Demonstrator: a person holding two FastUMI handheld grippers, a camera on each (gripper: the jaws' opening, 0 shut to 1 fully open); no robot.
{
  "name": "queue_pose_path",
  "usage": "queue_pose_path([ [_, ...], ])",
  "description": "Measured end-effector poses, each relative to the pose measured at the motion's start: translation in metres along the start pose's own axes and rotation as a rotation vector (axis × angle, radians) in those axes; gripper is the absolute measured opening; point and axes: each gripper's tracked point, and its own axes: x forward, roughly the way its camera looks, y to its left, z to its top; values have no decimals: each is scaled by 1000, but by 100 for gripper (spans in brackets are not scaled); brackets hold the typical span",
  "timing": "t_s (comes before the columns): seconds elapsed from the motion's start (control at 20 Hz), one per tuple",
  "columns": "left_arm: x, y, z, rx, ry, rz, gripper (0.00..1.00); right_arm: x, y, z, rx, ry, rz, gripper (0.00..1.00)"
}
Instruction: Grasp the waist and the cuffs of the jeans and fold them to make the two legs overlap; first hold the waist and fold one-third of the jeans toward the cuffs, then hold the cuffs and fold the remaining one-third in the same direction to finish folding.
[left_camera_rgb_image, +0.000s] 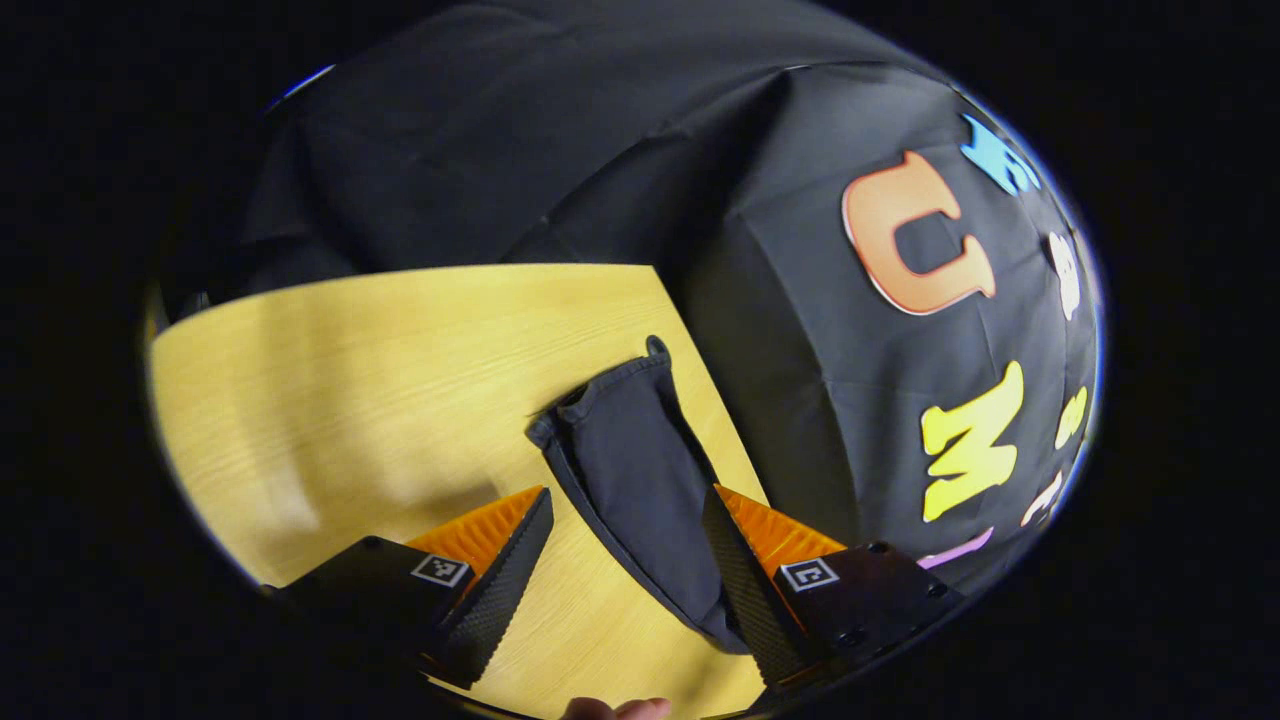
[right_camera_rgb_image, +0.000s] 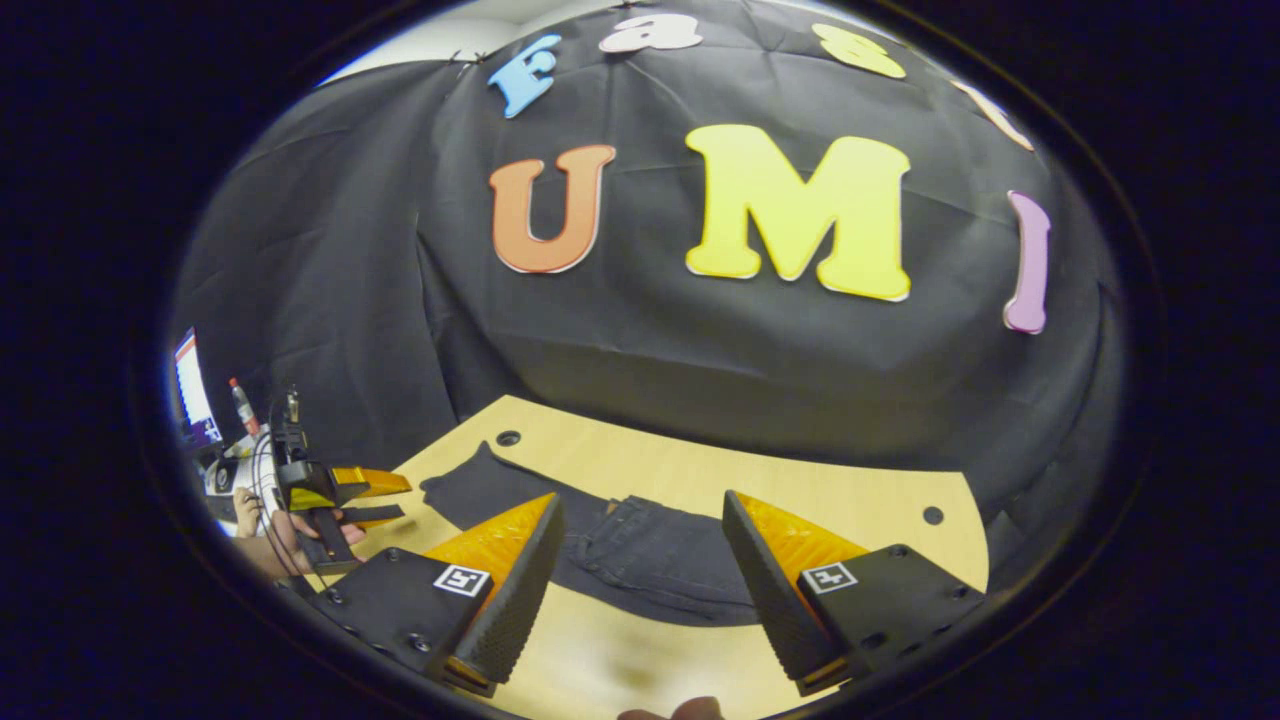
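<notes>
The jeans (right_camera_rgb_image: 640, 560) are lying flat on the pale wooden surface (right_camera_rgb_image: 800, 480), dark — close to black — and showing soft creases and seam lines around the waist area in the right gripper view. There they are stretching crosswise, their long axis running from the far left corner of the surface toward the lower right, with the narrower leg end pointing left toward a small round hole (right_camera_rgb_image: 508, 438) in the surface and the wider, wrinkled part sitting between the two fingers of the right claw (right_camera_rgb_image: 640, 600). That claw is hanging wide open above the fabric, its fingers well apart and gripping nothing. In the left gripper view the leg end of the jeans (left_camera_rgb_image: 640, 470) is appearing as a long dark strip with a hemmed cuff (left_camera_rgb_image: 600, 400) at its far end, the cuff slightly gaping and pointing away from the camera toward the far edge of the surface (left_camera_rgb_image: 350, 400); the strip is running lengthwise toward the lower right, where it is passing just beside the right-hand finger. The left claw (left_camera_rgb_image: 625, 570) is also standing wide open — holding nothing, the fabric lying between and below its fingers. In the right gripper view the left claw (right_camera_rgb_image: 375, 497) is showing at the far left, held by a hand (right_camera_rgb_image: 285, 540) near the corner of the surface.
</notes>
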Motion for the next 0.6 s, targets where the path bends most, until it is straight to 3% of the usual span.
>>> queue_pose_path([
  [0.25, 33, 15, 3, -75, 12, 41, 97, -21, -61, -7, 120, 22, -121, 93],
  [0.3, 39, 11, 10, -97, 8, 37, 96, -22, -66, -10, 127, 22, -132, 97],
  [0.35, 41, 10, 11, -118, 1, 36, 92, -22, -69, -11, 130, 24, -139, 97],
  [0.5, 55, 4, 23, -219, -39, 18, 91, -23, -71, -18, 133, 34, -142, 97],
  [0.55, 58, 7, 24, -235, -47, 16, 99, -25, -71, -19, 134, 38, -143, 97],
  [0.6, 59, 16, 19, -225, -41, 49, 86, -27, -72, -21, 135, 42, -143, 97],
])
